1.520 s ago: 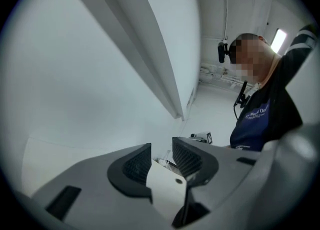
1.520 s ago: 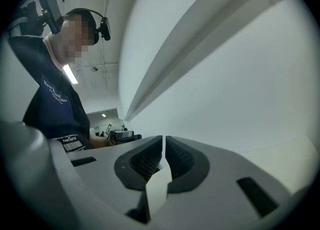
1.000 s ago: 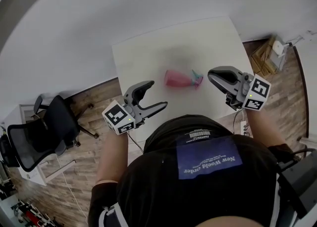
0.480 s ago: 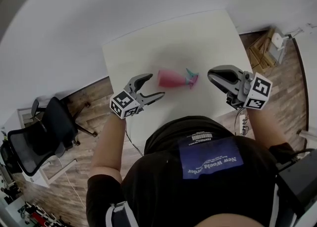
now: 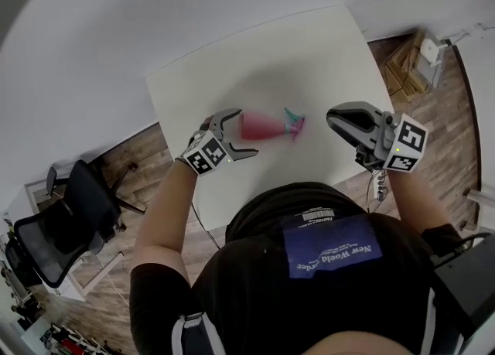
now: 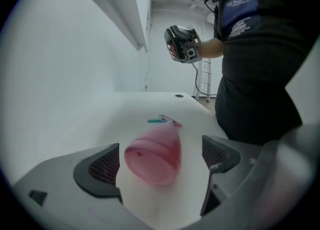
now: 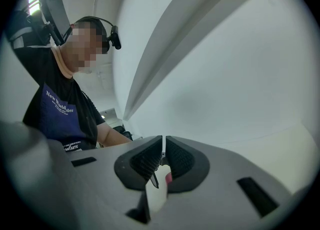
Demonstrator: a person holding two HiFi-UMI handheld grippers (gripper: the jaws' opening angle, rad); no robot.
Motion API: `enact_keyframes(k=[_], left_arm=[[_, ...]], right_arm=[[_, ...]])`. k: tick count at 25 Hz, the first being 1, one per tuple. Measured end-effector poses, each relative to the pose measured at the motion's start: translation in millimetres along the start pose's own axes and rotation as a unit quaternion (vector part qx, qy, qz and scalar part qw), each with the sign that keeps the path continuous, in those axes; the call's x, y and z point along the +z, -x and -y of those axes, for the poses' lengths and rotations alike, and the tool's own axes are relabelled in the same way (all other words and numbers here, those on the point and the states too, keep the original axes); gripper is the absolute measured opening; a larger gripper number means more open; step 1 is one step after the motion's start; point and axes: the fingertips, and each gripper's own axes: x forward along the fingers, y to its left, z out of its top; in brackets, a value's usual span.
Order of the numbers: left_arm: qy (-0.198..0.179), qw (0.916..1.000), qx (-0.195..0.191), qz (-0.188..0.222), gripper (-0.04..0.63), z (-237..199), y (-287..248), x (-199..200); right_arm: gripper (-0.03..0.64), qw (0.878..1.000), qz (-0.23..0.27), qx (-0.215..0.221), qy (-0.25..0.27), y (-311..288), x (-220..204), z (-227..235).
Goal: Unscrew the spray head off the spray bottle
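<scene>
The pink spray bottle (image 5: 265, 124) lies on its side near the middle of the white table (image 5: 309, 52), a little toward the near edge. Its long axis runs left to right, with the base toward the left gripper (image 5: 240, 134) and the teal spray head (image 5: 293, 121) toward the right gripper (image 5: 332, 119). The left one's jaws have just been opening and stand wide either side of the base, seemingly not touching it. The right gripper's jaws are together on nothing, off beyond the head end. The left is plainly nearer, so it looks set to clamp the body.
</scene>
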Motion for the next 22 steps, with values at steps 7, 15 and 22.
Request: enact_keyframes(k=[7, 15, 22], left_arm=[[-0.043, 0.9983, -0.022, -0.03, 0.508, -11, -28, -14], [-0.063, 0.9969, -0.046, -0.009, 0.507, -3, -46, -4], [-0.055, 0.998, -0.033, -0.001, 0.506, -3, -64, -5]], right_arm=[[-0.005, 1.0, -0.004, -0.014, -0.016, 2, -6, 15], [-0.005, 0.999, -0.008, -0.022, -0.023, 0, -7, 24], [-0.005, 1.0, -0.014, -0.016, -0.023, -4, -8, 24]])
